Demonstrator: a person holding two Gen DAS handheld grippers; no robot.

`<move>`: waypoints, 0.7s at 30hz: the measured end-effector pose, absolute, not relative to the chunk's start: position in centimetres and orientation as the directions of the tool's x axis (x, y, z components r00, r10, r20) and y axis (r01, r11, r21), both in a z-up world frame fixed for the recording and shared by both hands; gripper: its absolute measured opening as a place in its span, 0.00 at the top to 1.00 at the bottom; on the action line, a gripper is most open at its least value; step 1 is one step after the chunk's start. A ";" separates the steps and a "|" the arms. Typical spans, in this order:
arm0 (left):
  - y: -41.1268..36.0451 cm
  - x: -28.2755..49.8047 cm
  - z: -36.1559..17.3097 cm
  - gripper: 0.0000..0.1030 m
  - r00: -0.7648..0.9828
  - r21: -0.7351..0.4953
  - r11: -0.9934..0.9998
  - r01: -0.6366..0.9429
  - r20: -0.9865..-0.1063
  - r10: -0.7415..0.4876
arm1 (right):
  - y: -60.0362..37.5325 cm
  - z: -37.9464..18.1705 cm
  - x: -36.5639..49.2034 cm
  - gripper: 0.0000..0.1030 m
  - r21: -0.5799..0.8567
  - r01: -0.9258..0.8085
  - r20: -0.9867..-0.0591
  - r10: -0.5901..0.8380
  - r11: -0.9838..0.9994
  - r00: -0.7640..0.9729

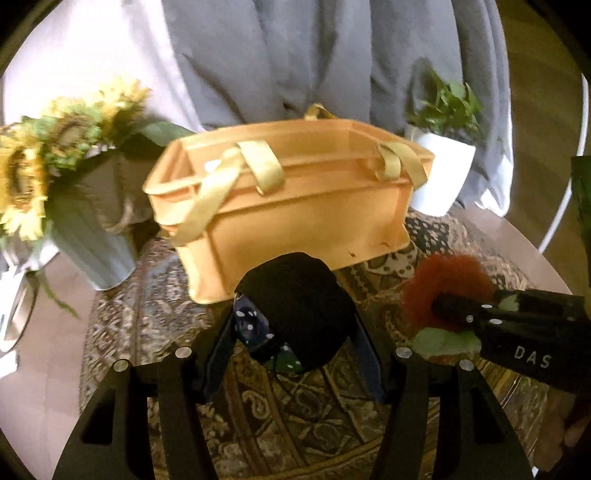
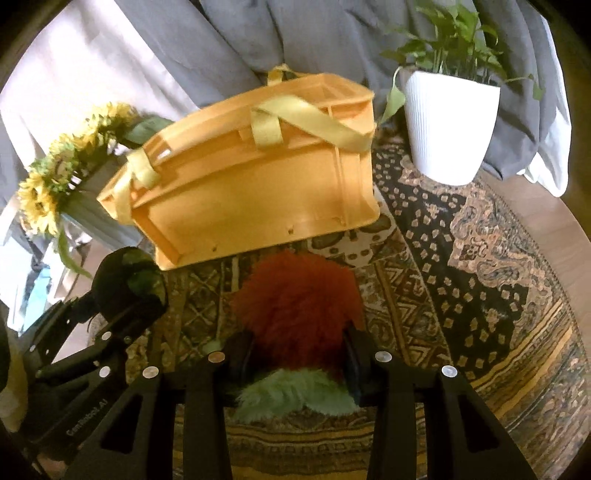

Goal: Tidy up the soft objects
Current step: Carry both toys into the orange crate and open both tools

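We hold the black bundle point(image 1: 299, 314) at lower centre in the left gripper point(image 1: 295, 332), jaws clamped on it. The right gripper point(image 2: 299, 354) clamps the red-and-green plush point(image 2: 295, 299). Both sit just before the orange bin point(image 1: 288, 199), presumably their destination.

grey curtains point(image 2: 280, 33) hang behind a round table point(image 2: 546, 225) draped in patterned cloth point(image 2: 461, 236).

orange crate point(image 2: 255, 192), red-green plush point(image 2: 295, 306), paisley rug point(image 2: 461, 258)
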State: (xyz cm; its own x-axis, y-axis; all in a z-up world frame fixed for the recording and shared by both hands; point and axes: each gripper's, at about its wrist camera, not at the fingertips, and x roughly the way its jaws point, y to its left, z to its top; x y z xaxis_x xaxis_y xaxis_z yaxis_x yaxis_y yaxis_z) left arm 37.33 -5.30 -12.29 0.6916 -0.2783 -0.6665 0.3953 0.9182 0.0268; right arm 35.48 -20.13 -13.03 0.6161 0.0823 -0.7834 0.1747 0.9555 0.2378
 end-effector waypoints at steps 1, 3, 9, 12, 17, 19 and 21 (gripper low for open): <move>-5.2 37.1 -12.0 0.42 0.699 0.025 0.924 0.382 -0.662 -0.271 | -20.3 -12.7 35.3 0.62 0.244 0.169 -0.777 0.089 0.955 0.624; -5.2 36.6 -11.3 0.42 0.713 0.024 0.935 0.353 -0.653 -0.253 | -20.4 -11.9 35.0 0.62 0.250 0.156 -0.762 0.094 0.956 0.641; -4.8 35.1 -8.5 0.42 0.768 0.028 0.957 0.290 -0.604 -0.215 | -20.6 -9.2 34.3 0.62 0.256 0.106 -0.707 0.111 0.961 0.699; -4.8 34.5 -7.0 0.42 0.796 0.031 0.965 0.260 -0.573 -0.196 | -20.8 -7.5 33.9 0.62 0.254 0.079 -0.671 0.117 0.964 0.732; -5.0 34.0 -4.5 0.42 0.830 0.028 0.975 0.221 -0.530 -0.173 | -21.0 -4.5 33.3 0.62 0.245 0.041 -0.608 0.120 0.969 0.785; -5.2 33.8 -3.5 0.42 0.846 0.031 0.977 0.210 -0.507 -0.166 | -21.1 -3.3 33.3 0.62 0.241 0.027 -0.584 0.123 0.970 0.802; -5.5 33.8 -2.6 0.42 0.858 0.030 0.979 0.204 -0.488 -0.163 | -21.3 -2.3 33.3 0.62 0.238 0.014 -0.562 0.126 0.971 0.818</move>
State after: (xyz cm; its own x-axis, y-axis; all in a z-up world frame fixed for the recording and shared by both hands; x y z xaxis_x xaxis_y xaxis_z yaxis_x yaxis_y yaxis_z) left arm 33.75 -5.49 -2.61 0.8576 -0.1634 -0.4877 0.2036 0.9786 0.0303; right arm 33.27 -21.28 -2.31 0.8175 0.1255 -0.5620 0.0141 0.9713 0.2375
